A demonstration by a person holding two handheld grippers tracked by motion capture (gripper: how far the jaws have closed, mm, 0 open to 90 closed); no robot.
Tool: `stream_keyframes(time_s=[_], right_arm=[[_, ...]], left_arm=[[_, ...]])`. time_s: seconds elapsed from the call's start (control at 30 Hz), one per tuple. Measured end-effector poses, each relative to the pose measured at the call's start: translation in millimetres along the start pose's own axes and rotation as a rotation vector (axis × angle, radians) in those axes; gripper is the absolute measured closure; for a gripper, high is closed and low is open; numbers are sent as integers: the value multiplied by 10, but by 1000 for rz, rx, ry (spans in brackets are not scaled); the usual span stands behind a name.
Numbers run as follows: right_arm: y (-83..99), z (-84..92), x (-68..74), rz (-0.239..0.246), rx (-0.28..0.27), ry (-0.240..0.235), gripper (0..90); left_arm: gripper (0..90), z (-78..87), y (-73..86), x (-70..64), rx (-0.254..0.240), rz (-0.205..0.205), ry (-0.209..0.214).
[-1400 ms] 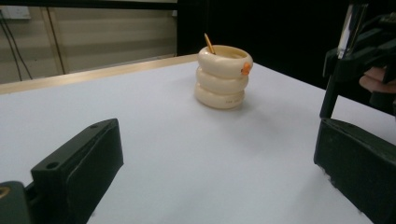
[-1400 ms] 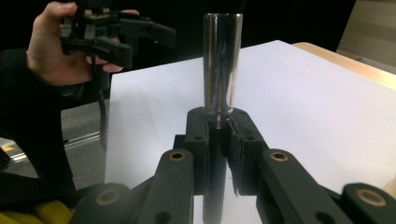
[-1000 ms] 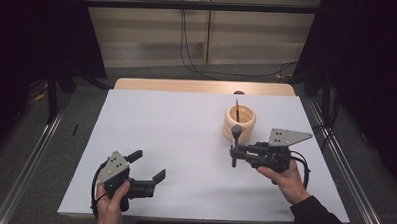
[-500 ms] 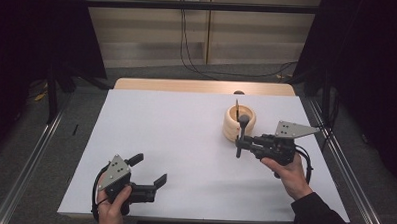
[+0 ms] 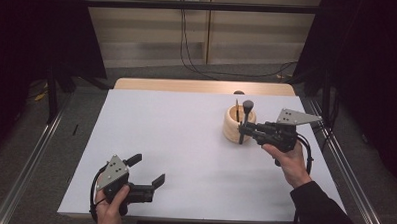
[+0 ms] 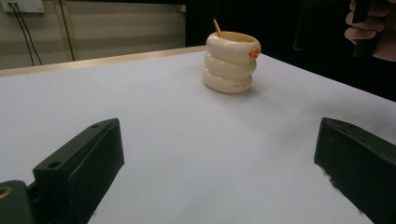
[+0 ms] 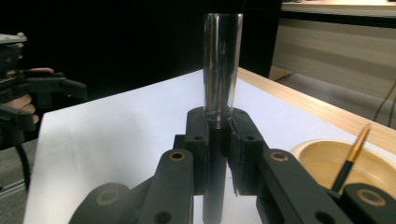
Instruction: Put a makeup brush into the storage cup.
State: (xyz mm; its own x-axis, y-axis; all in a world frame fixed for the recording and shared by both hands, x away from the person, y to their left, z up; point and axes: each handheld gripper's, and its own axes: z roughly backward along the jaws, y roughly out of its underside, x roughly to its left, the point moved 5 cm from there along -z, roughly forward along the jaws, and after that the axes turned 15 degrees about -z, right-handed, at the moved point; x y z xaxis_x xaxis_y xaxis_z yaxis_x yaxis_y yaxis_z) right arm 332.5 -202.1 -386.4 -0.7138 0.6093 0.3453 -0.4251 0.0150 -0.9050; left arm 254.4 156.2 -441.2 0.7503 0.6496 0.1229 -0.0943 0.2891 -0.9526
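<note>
The white bench carries a cream ringed holder near its far right corner. A dark brush is clenched upright by the right gripper beside the holder. The left gripper's fingers are released at the near edge.

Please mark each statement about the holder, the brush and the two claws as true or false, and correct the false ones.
1. The right claw is shut on a dark brush. True.
2. The cream ringed holder lies on its side. False: it stands upright on the white table.
3. The left claw holds a brush. False: its jaws are open with nothing between them.
4. A thin gold-tipped stick already stands in the holder. True.
5. The held brush is held upright beside the holder. True.
</note>
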Motion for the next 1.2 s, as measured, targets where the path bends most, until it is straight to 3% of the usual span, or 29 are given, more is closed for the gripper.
stream_keyframes(time_s=[0.93,1.13,1.2], right_arm=[[-352,-178,-444,-28,-57,122,795],[-395,-232,-572,-19,-37,160,794],[-406,-250,-608,-26,-41,167,794]], left_arm=[[19,5,11,9,-8,-9,3],[24,9,8,21,-9,-22,2],[24,7,-2,13,-20,-8,6]])
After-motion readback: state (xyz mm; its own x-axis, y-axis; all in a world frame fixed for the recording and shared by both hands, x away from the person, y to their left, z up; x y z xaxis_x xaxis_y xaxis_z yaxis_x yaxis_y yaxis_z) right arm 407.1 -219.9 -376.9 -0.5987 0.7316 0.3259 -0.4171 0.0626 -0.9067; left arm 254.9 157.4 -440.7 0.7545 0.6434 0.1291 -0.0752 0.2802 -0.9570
